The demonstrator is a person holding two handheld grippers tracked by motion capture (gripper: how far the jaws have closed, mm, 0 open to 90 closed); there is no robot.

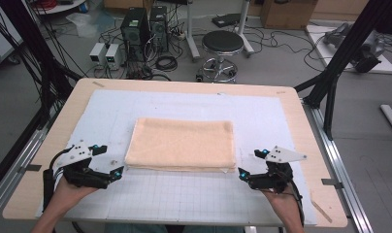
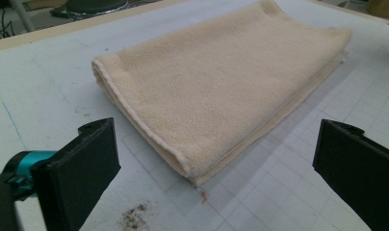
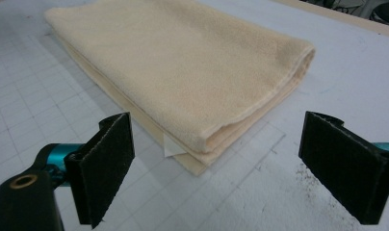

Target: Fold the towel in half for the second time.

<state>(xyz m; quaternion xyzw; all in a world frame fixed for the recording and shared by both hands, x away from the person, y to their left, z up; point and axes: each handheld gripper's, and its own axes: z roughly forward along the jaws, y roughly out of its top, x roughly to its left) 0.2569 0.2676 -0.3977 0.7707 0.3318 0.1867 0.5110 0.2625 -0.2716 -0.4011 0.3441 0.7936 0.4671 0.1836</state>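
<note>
A folded cream towel (image 1: 182, 143) lies flat in the middle of the white gridded mat (image 1: 194, 194). My left gripper (image 1: 112, 160) is just off the towel's near left corner, jaws wide open and empty. In the left gripper view that corner of the towel (image 2: 216, 91) lies between and a little beyond the jaws of the left gripper (image 2: 216, 168). My right gripper (image 1: 250, 164) stands open by the near right corner. Its own view shows the towel's layered corner (image 3: 183, 72) ahead of the spread jaws of the right gripper (image 3: 216, 168), not touched.
The mat covers a wooden table (image 1: 48, 145) with bare edges left and right. Dark crumbs (image 2: 135, 216) lie on the mat near the left jaw. Beyond the table stand a stool (image 1: 222, 46), computer towers (image 1: 145, 26) and cables on the floor.
</note>
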